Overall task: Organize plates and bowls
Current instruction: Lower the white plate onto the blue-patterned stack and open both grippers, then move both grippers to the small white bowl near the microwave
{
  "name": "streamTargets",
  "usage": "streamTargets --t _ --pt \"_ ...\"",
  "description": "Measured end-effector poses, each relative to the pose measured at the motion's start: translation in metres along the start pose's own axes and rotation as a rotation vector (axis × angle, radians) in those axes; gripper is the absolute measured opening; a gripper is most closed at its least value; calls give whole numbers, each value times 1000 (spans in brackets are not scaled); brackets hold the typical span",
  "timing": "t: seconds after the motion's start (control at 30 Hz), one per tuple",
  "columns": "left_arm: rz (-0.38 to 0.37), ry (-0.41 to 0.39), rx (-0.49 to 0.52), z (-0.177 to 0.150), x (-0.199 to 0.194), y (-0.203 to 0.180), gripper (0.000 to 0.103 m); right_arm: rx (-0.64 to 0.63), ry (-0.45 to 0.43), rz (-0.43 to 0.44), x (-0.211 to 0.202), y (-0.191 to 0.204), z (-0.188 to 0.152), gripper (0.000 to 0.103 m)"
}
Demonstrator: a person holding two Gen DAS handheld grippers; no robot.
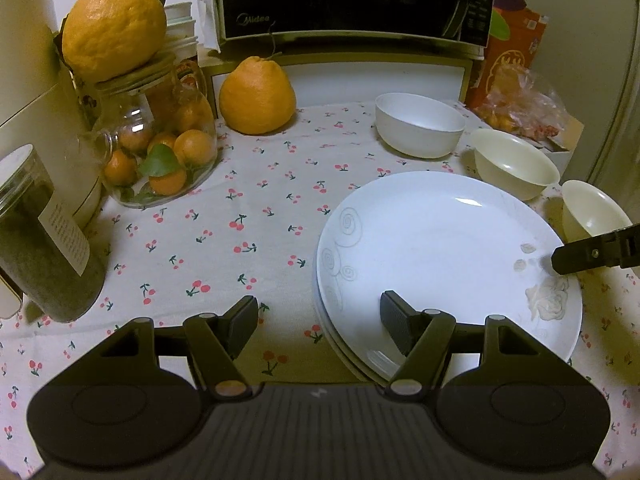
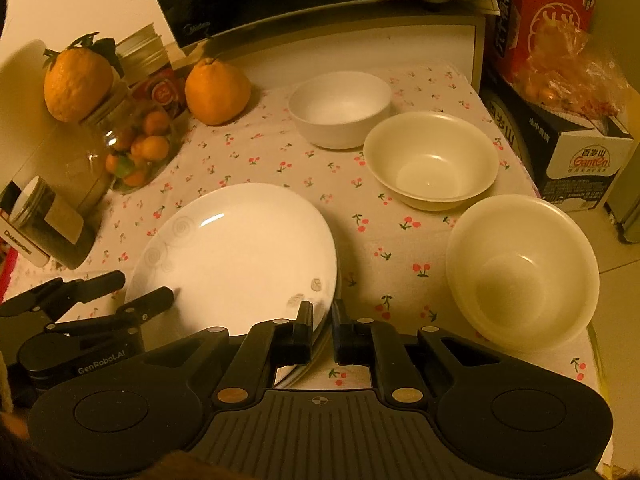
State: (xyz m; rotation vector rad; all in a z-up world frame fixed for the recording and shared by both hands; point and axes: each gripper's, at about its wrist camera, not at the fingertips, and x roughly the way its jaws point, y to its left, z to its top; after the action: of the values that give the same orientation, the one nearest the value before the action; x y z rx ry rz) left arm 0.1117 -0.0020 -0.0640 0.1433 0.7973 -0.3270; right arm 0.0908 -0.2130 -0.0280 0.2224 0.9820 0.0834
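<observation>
The top plate (image 2: 236, 248) — round, white, with faint grey swirls and a pale rose — lies flat on another plate. The right gripper (image 2: 322, 320) is clenched on its near rim; the left gripper (image 1: 316, 320) stands released — one finger over the plate.

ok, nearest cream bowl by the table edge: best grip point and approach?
Pinch the rim of the nearest cream bowl, one finger inside and one outside, from above on the near side. It sits upright, empty, wall thin and flared; the body looks too wide to span.

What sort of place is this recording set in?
Most likely a home kitchen or dining corner: a microwave stands behind a table under a cherry-print cloth, with citrus fruit, stacked plates and bowls on it.
</observation>
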Motion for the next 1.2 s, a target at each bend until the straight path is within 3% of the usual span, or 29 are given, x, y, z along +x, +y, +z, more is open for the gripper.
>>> streamTargets --t 0.2,0.4,0.5,0.57,0.67,0.73,0.87,1.2 --pt "-5 15 -7 2 -1 -1 65 15 12 3 1 -1 1 13" --pt "-25 44 -23 3 0 -3 73 43 41 49 1 -4 1 25" --pt "-28 49 -41 4 -1 -1 81 36 40 49 -1 -2 0 35" --pt "-30 51 -60 6 -2 0 85 34 36 55 -3 -2 0 50" --pt "-33 55 -78 7 -4 0 90 28 19 65 -8 -4 -1 64" --pt "-34 57 -83 8 -5 -2 92 30 5 75 -12 -5 -1 67" --pt "-39 69 -91 10 -7 -4 96 37 -17 99 -18 -9 0 74" --pt "-28 76 -90 16 -11 -12 102 38 -75 121 -36 -17 2 79"
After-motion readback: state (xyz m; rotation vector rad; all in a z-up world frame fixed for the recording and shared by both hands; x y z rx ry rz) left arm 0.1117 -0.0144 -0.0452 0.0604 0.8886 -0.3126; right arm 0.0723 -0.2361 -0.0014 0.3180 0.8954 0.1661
